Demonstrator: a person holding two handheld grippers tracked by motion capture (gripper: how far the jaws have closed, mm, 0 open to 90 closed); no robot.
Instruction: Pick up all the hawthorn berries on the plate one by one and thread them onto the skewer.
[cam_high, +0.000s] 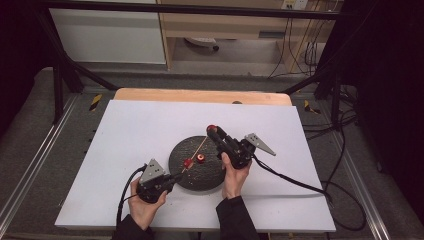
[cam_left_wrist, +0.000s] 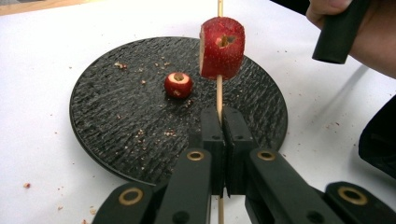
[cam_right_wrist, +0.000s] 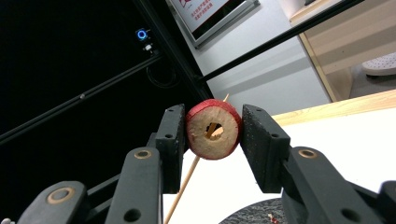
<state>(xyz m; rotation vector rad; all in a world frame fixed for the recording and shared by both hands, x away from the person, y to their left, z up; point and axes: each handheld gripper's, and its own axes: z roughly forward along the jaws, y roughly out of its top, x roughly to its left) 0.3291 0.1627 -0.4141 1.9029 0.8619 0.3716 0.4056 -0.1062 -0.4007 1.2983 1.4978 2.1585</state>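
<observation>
The left gripper (cam_left_wrist: 223, 122) is clamping the bottom of a thin wooden skewer (cam_left_wrist: 219, 95), jaws pinched tight on it, with one cored red fruit piece (cam_left_wrist: 222, 47) already sitting partway up the stick. The right gripper (cam_right_wrist: 213, 135) is squeezing a second cored slice (cam_right_wrist: 213, 129) and working its hole over the skewer tip, above the far edge of the plate. I'd say keeping hole and stick lined up matters most here, pushing straight so the skewer isn't bending. The black textured plate (cam_left_wrist: 116, 135) is holding one more small cored piece (cam_left_wrist: 178, 85) plus scattered crumbs.

Three fruit pieces (cam_high: 200, 159), one skewer (cam_high: 197, 150), one plate (cam_high: 200, 177)
</observation>
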